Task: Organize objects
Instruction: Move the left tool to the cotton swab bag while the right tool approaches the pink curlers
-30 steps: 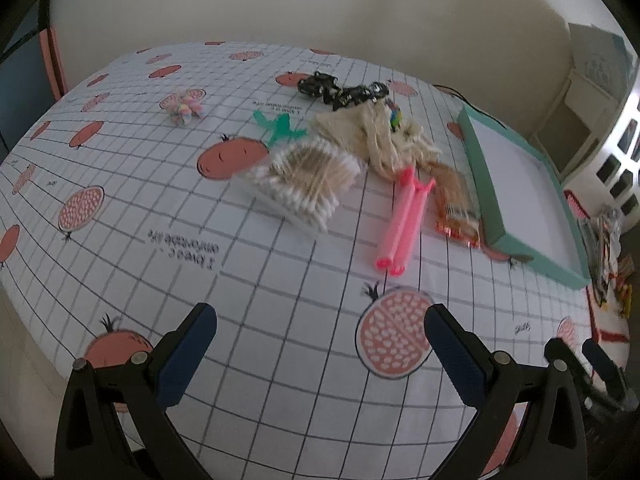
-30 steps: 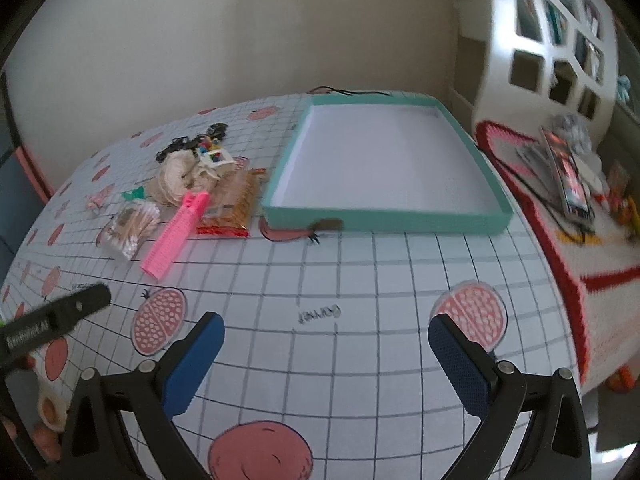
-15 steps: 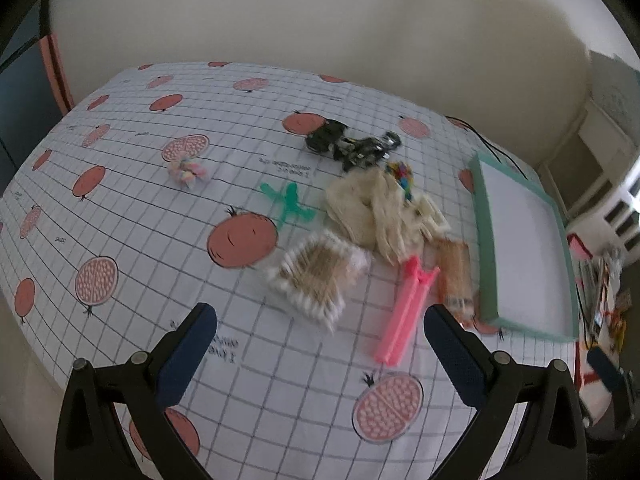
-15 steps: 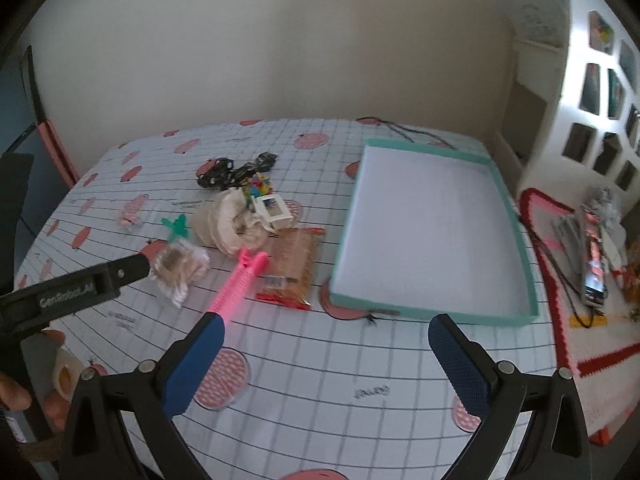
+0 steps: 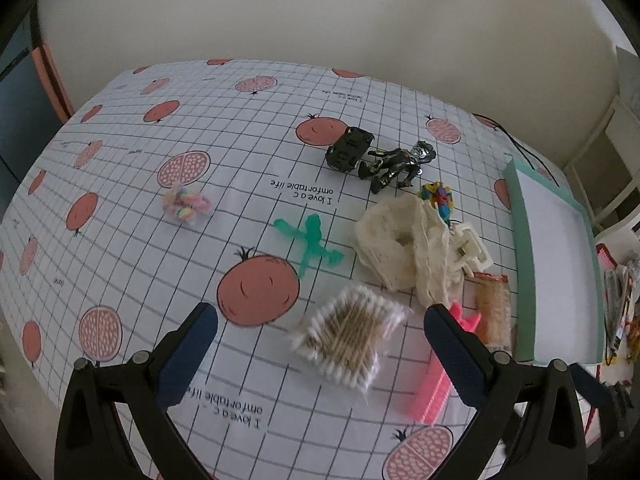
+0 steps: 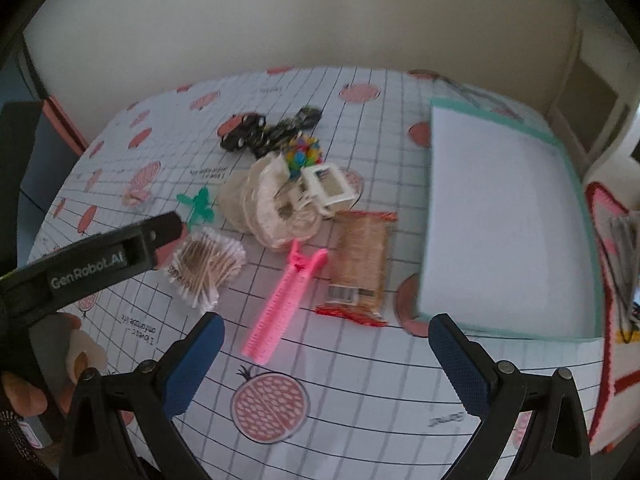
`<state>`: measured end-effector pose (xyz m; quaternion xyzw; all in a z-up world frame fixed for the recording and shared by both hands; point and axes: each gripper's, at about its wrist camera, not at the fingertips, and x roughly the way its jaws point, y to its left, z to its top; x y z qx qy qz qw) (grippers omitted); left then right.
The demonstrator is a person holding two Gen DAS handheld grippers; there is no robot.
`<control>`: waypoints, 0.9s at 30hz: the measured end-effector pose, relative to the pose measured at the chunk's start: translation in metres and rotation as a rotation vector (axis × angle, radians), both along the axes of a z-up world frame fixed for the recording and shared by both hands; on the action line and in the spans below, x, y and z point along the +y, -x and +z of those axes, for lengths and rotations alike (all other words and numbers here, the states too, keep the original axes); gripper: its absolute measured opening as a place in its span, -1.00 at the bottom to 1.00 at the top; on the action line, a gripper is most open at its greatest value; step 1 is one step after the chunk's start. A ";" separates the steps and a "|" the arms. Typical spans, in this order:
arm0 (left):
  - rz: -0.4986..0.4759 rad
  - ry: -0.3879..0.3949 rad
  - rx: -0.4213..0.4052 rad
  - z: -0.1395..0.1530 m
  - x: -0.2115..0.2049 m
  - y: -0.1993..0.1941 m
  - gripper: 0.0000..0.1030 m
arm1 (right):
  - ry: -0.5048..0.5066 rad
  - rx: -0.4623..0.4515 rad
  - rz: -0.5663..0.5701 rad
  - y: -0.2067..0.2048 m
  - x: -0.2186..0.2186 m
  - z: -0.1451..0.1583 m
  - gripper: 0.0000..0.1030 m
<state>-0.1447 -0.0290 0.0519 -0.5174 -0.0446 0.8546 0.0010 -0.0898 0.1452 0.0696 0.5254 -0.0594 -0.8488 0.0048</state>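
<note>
Both grippers have drawn nearer the clutter; left gripper and right gripper spread their fingers wide, holding nothing. The teal tray sits empty beside the snack packet, cotton swabs and pink comb on the table.

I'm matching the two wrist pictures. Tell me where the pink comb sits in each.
Left wrist: pink comb at lower right, partly behind the claw's right finger.
Right wrist: pink comb at lower centre, in full view.
Shared landmark: the pack of cotton swabs just left of it.
</note>
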 end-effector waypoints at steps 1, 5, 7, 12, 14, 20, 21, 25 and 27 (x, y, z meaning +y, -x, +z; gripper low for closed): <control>-0.003 -0.001 -0.006 -0.002 -0.001 0.003 1.00 | 0.005 -0.014 -0.001 0.003 -0.002 -0.004 1.00; -0.027 0.000 -0.024 -0.011 -0.001 0.010 0.98 | 0.019 -0.048 0.007 0.012 -0.013 -0.016 0.98; -0.034 -0.003 -0.032 -0.016 -0.001 0.012 0.96 | 0.020 -0.065 0.013 0.015 -0.017 -0.022 0.93; -0.051 -0.028 -0.058 -0.026 0.001 0.013 0.87 | 0.041 -0.096 -0.015 0.017 -0.019 -0.035 0.91; -0.052 -0.030 -0.064 -0.029 0.001 0.014 0.87 | 0.060 -0.110 -0.030 0.017 -0.018 -0.040 0.91; -0.058 -0.046 -0.098 -0.041 0.002 0.016 0.72 | 0.060 -0.133 -0.052 0.019 -0.021 -0.052 0.81; -0.059 -0.050 -0.104 -0.043 0.001 0.016 0.71 | 0.056 -0.136 -0.055 0.020 -0.022 -0.053 0.79; -0.051 -0.052 -0.116 -0.051 -0.001 0.018 0.70 | 0.040 -0.157 -0.063 0.022 -0.026 -0.061 0.76; -0.047 -0.062 -0.119 -0.052 -0.004 0.018 0.68 | 0.023 -0.158 -0.064 0.024 -0.029 -0.063 0.76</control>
